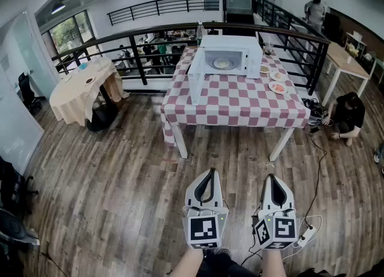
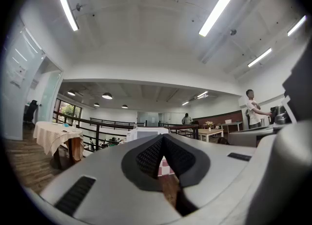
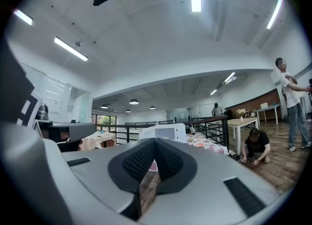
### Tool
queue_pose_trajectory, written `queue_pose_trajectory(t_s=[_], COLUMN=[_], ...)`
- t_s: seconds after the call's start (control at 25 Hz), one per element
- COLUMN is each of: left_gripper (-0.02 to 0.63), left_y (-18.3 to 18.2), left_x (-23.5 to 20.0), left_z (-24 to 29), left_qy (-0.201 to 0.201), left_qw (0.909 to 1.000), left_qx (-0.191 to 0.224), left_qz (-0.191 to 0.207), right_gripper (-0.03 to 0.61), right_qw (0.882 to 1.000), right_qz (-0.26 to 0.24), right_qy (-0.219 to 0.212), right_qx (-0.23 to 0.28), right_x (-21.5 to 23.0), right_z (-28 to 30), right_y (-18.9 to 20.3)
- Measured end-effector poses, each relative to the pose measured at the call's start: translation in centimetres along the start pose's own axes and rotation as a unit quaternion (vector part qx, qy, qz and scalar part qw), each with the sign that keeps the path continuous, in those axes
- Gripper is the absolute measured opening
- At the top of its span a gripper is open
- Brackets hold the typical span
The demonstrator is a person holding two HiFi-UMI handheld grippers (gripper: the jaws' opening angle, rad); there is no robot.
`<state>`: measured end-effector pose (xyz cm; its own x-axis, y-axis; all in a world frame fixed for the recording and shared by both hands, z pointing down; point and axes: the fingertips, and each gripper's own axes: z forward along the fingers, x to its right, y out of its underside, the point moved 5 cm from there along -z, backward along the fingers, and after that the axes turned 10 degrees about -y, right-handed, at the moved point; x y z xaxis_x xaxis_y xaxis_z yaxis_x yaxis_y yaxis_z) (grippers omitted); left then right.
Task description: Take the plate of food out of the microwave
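Observation:
A white microwave (image 1: pixel 231 54) stands on a red-and-white checked table (image 1: pixel 234 99) across the room, and its door (image 1: pixel 196 81) is swung open toward the front left. Inside it a plate of food (image 1: pixel 222 63) shows. Both grippers are held low, far from the table, over the wooden floor. My left gripper (image 1: pixel 209 172) is shut with nothing in it, and my right gripper (image 1: pixel 271 177) beside it is also shut and empty. The left gripper view shows the left gripper (image 2: pixel 163 138) pointing toward the microwave (image 2: pixel 146 132). In the right gripper view, the right gripper (image 3: pixel 155 141) points at the microwave (image 3: pixel 163 132) too.
Two plates of food (image 1: pixel 278 81) lie on the table right of the microwave. A round table with a beige cloth (image 1: pixel 81 93) stands at left. A person (image 1: pixel 348 114) crouches at right by cables. A power strip (image 1: pixel 306 234) lies on the floor by my right gripper. A black railing (image 1: pixel 138 60) runs behind.

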<state>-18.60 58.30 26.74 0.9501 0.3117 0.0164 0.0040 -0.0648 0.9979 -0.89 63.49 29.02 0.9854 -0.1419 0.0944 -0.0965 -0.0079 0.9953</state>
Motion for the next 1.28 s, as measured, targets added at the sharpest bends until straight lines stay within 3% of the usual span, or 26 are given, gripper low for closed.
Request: queue_pose_trajectory(t_s=[0.88,1.28], left_gripper=[0.028,0.028], left_y=[1.5,3.0], left_x=[1.7,0.7], left_z=[2.1,6.5], left_qy=[-0.027,-0.032], left_qw=[0.9995,0.9992], left_qx=[-0.016,-0.026], left_qz=[0.003,-0.001], right_gripper=[0.003,0.003], right_qw=[0.999,0.998], right_qz=[0.024,0.026], right_qy=[-0.031,-0.042], right_qx=[-0.015,-0.034], right_x=[3.7,4.8], right_z=[1.2,5.8], right_y=[1.9,3.2])
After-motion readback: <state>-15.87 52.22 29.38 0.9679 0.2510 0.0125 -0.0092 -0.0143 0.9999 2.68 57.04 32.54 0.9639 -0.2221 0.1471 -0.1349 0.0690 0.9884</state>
